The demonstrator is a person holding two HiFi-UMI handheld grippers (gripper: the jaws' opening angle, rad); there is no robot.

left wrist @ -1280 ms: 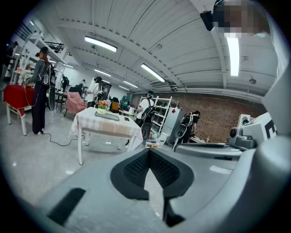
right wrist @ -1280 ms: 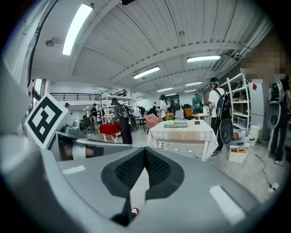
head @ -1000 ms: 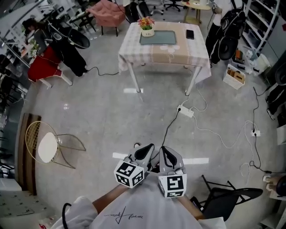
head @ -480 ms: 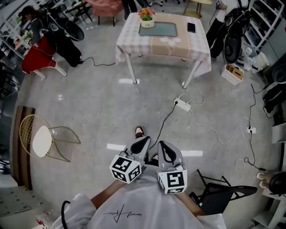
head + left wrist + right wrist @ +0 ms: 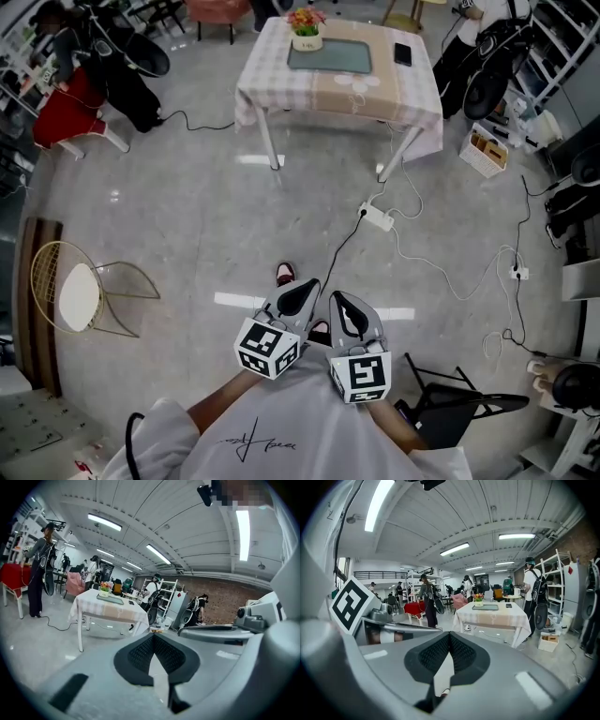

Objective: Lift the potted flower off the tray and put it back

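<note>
The potted flower, pink and orange blooms in a white pot, stands at the far left corner of a green tray on a cloth-covered table far ahead. It also shows small in the left gripper view as the potted flower and in the right gripper view as the potted flower. My left gripper and right gripper are held side by side close to my body, well short of the table. Both are shut with nothing between the pads.
A white power strip and trailing cables lie on the floor between me and the table. A wire chair stands at the left, a black chair at the lower right. A phone lies on the table. People stand beyond it.
The table and floor have slid down the head view, so I have come nearer to the table. A shoe now shows just ahead of the grippers. Both grippers stay shut.
</note>
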